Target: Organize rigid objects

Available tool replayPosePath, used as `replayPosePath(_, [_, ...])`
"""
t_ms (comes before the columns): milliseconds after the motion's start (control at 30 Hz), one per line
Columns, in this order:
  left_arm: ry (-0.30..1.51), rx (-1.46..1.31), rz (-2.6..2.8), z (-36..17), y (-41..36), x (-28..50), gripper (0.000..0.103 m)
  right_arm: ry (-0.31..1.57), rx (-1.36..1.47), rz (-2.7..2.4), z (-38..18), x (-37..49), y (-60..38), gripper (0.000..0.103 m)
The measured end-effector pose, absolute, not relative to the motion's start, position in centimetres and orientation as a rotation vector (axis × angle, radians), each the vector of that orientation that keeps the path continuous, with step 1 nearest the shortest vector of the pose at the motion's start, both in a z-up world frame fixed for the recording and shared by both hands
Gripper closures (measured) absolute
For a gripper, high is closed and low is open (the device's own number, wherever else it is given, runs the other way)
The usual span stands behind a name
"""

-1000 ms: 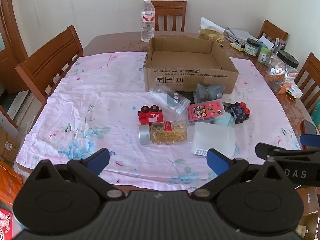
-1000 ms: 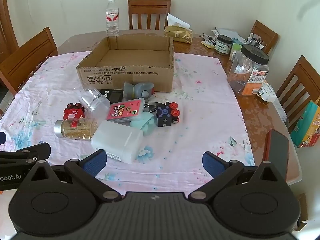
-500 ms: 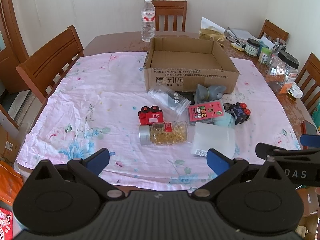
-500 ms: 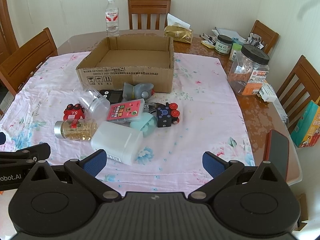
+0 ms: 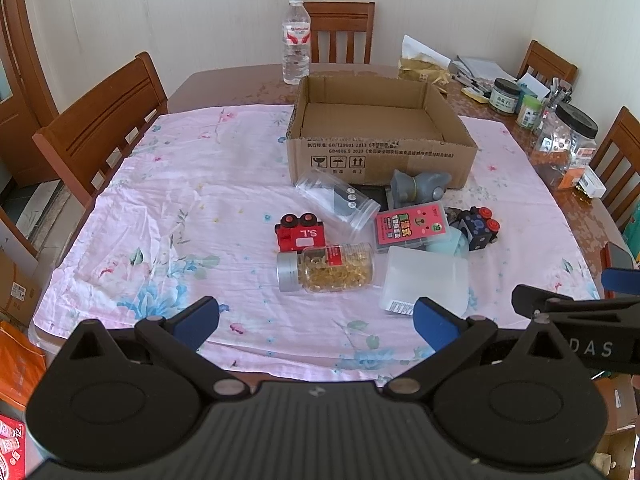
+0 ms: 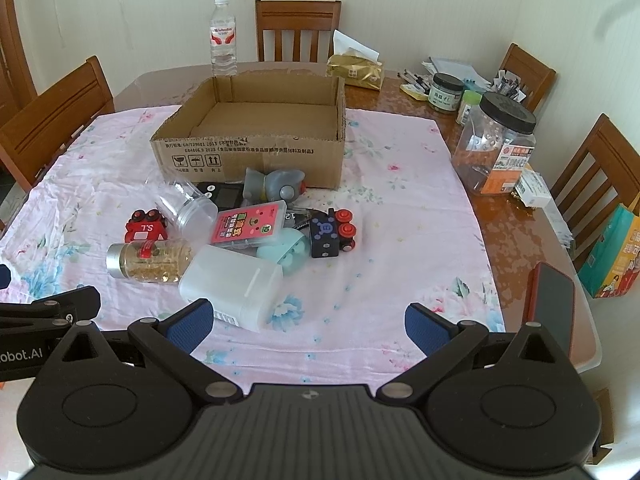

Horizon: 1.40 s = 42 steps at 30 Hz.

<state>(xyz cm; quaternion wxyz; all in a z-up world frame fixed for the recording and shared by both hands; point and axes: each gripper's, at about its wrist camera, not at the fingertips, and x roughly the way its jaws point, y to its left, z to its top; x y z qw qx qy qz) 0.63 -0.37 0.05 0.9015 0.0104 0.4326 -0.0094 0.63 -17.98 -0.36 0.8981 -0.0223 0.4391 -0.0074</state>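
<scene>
An open, empty cardboard box (image 5: pixel 380 156) (image 6: pixel 256 156) stands on the pink floral cloth (image 5: pixel 192 216) (image 6: pixel 380 264). In front of it lies a pile: a red toy train (image 5: pixel 300 236) (image 6: pixel 145 230), a pill bottle with golden capsules (image 5: pixel 328 267) (image 6: pixel 150 261), a clear jar (image 5: pixel 338 202) (image 6: pixel 186 206), a grey toy (image 5: pixel 418 188) (image 6: pixel 276 186), a pink card box (image 5: pixel 410 226) (image 6: pixel 250 226), a white plastic container (image 5: pixel 426 280) (image 6: pixel 232 286), a black toy with red wheels (image 5: pixel 478 228) (image 6: pixel 332 232). My left gripper (image 5: pixel 316 318) and right gripper (image 6: pixel 306 320) are both open and empty, near the front edge.
A water bottle (image 5: pixel 296 40) stands behind the box. Jars (image 6: pixel 496 148) and papers clutter the table's right side. A red phone (image 6: pixel 552 308) lies at the right front edge. Wooden chairs (image 5: pixel 100 128) surround the table.
</scene>
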Motion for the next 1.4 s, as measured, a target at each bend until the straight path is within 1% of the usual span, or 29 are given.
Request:
replayPosePath(900, [0.89,0.023,-0.028,0.1,-0.3,1.1,0.0,0.894,-0.082,-0.006,-0.3,1.2,-17.8,0.0])
replayPosePath(1233, [0.865,0.001,-0.075,-1.1,0.1,1.6,0.0,0.846,-0.084,0.061,-1.0,1.2,-18.3,0.0])
replayPosePath(1400, [0.863,-0.002,-0.072,-2.0,0.4,2.4,0.0,0.852,-0.092,0.088,-2.0,1.3,-18.9,0.0])
